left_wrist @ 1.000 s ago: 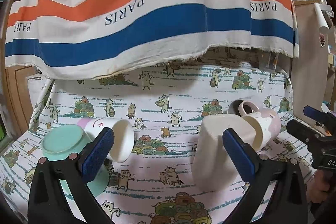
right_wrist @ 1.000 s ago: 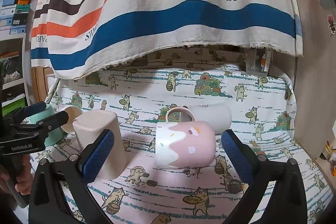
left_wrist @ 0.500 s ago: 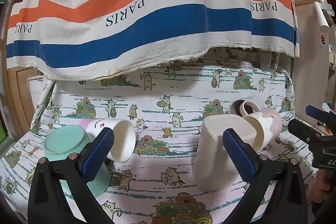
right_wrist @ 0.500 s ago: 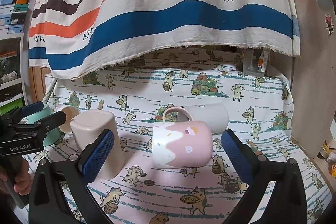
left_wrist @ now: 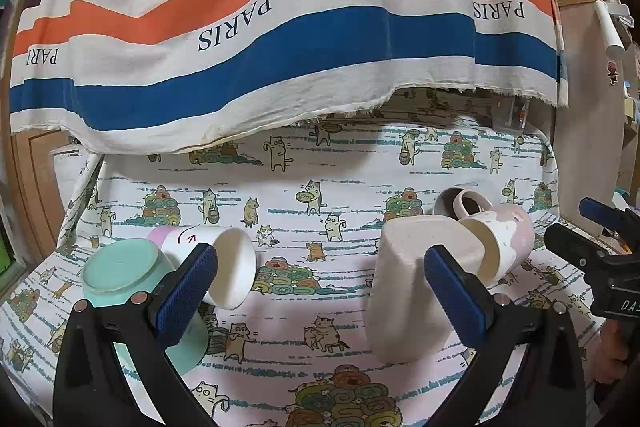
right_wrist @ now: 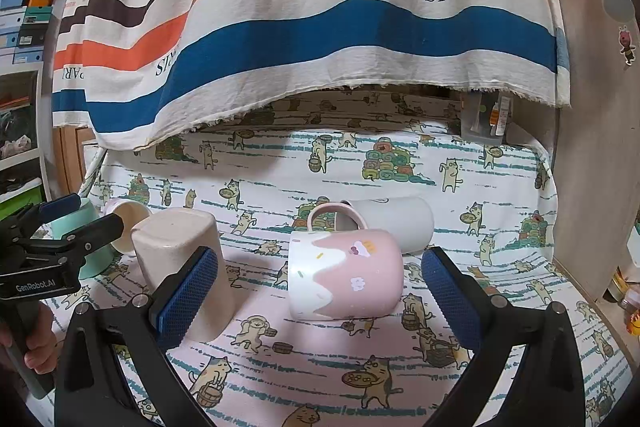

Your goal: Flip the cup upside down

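Observation:
A pink and white mug (right_wrist: 346, 275) lies on its side on the cat-print cloth, handle up, between the open fingers of my right gripper (right_wrist: 320, 295). It also shows in the left wrist view (left_wrist: 502, 241). A beige square cup (left_wrist: 416, 287) stands upside down, also in the right wrist view (right_wrist: 180, 259). A white paper cup (left_wrist: 216, 263) lies on its side beside an upside-down mint cup (left_wrist: 132, 291). A grey mug (right_wrist: 394, 227) lies on its side behind the pink one. My left gripper (left_wrist: 320, 295) is open and empty, near the beige cup.
A striped PARIS cloth (left_wrist: 280, 39) hangs over the back of the table. A wooden panel (right_wrist: 592, 147) stands at the right edge. Shelves with boxes (right_wrist: 20, 27) stand at the far left.
My right gripper has moved slightly left and closer, so the pink mug sits more centred between its fingers. The left gripper has barely moved.

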A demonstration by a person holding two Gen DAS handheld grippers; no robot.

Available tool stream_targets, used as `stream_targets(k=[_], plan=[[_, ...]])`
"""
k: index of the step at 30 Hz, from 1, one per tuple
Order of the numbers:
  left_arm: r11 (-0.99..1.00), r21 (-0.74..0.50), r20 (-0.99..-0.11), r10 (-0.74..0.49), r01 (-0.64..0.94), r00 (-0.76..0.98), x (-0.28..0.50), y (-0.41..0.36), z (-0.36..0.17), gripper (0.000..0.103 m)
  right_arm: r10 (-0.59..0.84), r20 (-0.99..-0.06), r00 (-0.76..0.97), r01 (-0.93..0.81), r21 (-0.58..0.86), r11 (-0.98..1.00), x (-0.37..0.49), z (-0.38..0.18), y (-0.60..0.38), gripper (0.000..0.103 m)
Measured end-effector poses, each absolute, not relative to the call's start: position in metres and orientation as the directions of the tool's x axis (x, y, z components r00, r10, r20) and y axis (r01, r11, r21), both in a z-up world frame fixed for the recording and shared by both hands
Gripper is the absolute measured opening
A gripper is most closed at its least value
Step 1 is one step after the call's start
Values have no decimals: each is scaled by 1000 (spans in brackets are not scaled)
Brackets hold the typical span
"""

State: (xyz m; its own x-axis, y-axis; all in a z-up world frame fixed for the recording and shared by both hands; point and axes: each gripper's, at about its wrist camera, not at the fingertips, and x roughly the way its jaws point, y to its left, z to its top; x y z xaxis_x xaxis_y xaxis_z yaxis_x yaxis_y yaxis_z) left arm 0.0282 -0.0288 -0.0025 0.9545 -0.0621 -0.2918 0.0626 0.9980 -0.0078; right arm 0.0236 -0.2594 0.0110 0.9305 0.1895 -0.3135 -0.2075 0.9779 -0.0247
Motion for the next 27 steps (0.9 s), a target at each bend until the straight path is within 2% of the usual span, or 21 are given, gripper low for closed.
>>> stream_targets(k=[27], plan=[[998, -9, -293, -58, 58, 954, 29, -27, -3, 103, 189, -315, 930, -208, -25, 978, 23, 11, -259, 103]])
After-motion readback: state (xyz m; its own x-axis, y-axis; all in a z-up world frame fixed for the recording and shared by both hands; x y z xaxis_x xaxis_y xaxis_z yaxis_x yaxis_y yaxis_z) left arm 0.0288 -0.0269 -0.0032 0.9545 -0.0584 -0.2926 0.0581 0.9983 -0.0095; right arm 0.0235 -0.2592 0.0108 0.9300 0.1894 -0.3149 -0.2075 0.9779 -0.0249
